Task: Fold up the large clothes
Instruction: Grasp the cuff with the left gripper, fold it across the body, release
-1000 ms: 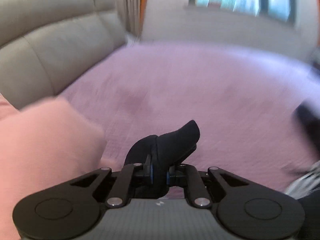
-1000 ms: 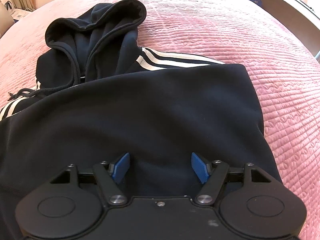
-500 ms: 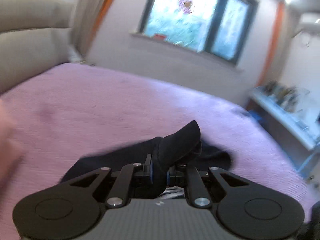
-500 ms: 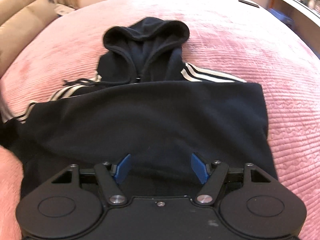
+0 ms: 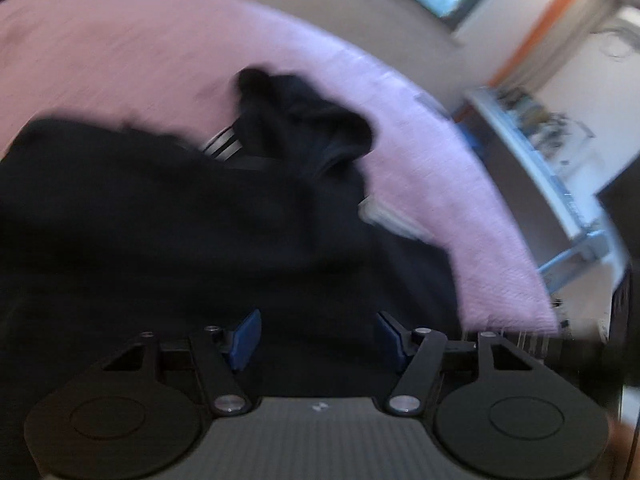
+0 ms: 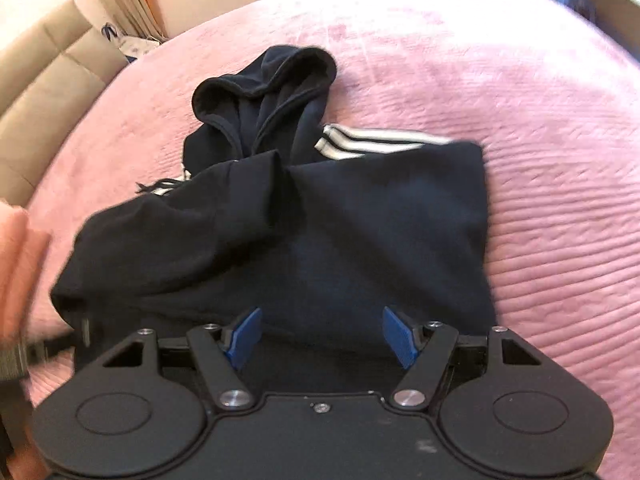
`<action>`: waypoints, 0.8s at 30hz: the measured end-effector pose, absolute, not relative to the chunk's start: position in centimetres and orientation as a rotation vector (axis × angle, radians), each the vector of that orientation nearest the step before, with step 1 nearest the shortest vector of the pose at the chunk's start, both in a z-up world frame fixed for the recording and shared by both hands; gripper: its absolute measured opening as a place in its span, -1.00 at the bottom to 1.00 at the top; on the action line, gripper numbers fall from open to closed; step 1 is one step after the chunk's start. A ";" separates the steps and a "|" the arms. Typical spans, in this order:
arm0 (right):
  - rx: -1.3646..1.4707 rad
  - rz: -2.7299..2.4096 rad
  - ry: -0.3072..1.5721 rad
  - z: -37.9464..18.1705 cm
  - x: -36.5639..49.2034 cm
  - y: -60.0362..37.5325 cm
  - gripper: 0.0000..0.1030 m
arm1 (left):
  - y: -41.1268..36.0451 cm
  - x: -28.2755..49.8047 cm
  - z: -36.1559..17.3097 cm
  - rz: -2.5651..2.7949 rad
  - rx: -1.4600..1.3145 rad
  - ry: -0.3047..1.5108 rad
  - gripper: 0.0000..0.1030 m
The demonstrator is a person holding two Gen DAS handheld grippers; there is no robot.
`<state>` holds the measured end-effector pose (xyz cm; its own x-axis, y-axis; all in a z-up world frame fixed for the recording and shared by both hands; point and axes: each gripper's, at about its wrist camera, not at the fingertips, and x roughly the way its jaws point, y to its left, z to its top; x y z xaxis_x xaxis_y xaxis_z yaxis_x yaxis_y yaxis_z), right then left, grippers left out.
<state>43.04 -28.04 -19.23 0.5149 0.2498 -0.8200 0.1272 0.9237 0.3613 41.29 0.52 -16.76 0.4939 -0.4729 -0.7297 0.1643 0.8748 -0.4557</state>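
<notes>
right wrist view shows the black hoodie lying on the pink bed, its lower half folded up over the chest, hood and one striped sleeve poking out. left side looks bunched, so tidying and further folds seem left. right hand-held gripper and left hand-held gripper both gape wide, holding nothing.

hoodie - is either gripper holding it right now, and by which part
Nothing is held. The left gripper and right gripper are both open above the black hoodie.

Both wrist views look down close over the same hoodie
</notes>
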 end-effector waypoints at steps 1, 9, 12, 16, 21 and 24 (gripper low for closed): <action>0.423 0.093 1.032 -19.5 43.7 -27.8 0.57 | 1.5 41.2 -17.3 -0.370 -0.351 1.004 0.26; 0.517 0.141 1.011 -22.6 52.6 -25.8 0.57 | 5.6 39.5 -15.4 -0.239 -0.320 0.983 0.25; 0.624 0.207 1.041 -24.3 53.7 -25.3 -0.32 | 6.1 39.3 -15.3 -0.216 -0.339 0.966 0.25; 0.466 0.220 0.942 -20.0 51.8 -23.3 -0.86 | 5.7 39.9 -15.3 -0.180 -0.332 0.950 0.23; 0.322 0.069 0.792 -12.7 47.1 -26.2 -0.90 | 6.0 41.1 -13.7 -0.203 -0.321 0.900 0.20; 0.211 -0.141 0.766 -11.5 44.6 -29.4 -0.83 | 5.9 42.2 -12.7 -0.223 -0.307 0.860 0.20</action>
